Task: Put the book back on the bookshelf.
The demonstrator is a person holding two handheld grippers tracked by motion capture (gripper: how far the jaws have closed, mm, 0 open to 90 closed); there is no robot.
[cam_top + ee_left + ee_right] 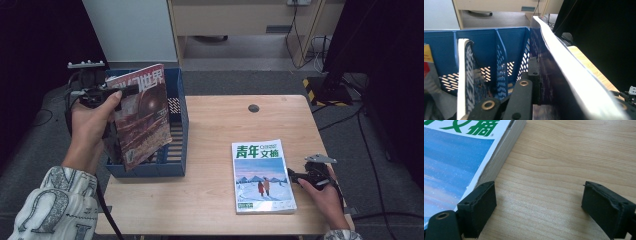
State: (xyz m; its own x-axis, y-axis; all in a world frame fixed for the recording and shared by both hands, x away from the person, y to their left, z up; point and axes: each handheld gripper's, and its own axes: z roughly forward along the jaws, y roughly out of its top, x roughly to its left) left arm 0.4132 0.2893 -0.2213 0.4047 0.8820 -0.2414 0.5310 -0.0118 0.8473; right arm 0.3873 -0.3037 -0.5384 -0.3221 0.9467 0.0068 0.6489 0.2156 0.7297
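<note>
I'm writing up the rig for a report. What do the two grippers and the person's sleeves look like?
Both grippers are black. The left gripper and right gripper each carry a grey three-cornered plate on top, and a black cable trails from the left one. The right gripper's fingers are blocky black pads on arms with brass-ringed holes. The sleeves are white with a dark swirling print.
</note>
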